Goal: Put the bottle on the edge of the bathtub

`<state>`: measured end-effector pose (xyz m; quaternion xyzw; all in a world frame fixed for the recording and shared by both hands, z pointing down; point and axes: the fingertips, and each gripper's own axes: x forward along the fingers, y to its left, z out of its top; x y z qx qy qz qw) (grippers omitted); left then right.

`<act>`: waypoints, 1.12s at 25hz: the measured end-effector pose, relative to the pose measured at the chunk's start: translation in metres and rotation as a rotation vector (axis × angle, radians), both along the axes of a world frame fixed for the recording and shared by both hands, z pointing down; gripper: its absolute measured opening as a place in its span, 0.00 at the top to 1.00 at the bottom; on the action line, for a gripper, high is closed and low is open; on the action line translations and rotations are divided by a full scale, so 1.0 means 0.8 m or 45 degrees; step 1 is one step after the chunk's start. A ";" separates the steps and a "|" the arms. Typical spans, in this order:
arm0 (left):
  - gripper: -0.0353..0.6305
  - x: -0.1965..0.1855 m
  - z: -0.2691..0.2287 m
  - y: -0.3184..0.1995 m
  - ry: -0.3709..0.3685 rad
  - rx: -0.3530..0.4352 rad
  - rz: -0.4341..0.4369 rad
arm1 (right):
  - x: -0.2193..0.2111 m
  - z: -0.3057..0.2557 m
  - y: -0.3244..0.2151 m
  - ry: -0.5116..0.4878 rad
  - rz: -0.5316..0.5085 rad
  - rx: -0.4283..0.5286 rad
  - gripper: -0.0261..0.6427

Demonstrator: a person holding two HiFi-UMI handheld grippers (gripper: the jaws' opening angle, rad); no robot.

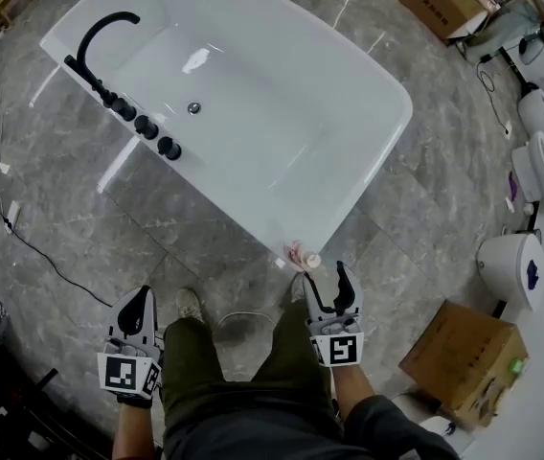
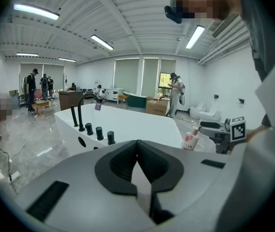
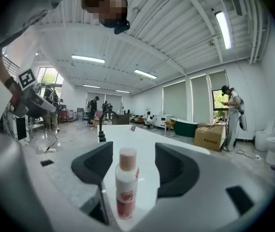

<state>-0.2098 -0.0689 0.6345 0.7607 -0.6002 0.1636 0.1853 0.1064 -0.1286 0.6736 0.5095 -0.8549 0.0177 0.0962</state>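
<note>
Looking down in the head view, the white bathtub (image 1: 398, 99) shows only its drain inside, and the bottle (image 1: 303, 255) stands on its near edge, just ahead of the right gripper (image 1: 328, 278). In the left gripper view, the left gripper (image 2: 137, 146) has its jaws pressed together. In the right gripper view, the jaws are spread wide, with the bottle upright between the 2, untouched.

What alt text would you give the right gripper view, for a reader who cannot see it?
A small white bottle with a pink cap stands upright on the rim of the white bathtub, between the open jaws of the right gripper, which do not touch it. A black faucet stands farther along the tub.
</note>
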 end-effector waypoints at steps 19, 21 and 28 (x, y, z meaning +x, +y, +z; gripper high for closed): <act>0.95 0.095 -0.251 -0.032 0.146 0.246 0.168 | 0.053 -0.350 0.024 0.014 0.031 0.119 0.75; 0.95 0.101 -0.266 -0.031 0.155 0.266 0.186 | 0.059 -0.371 0.031 0.011 0.040 0.136 0.76; 0.95 0.127 -0.300 -0.026 0.167 0.307 0.253 | 0.062 -0.411 0.050 0.000 0.043 0.156 0.81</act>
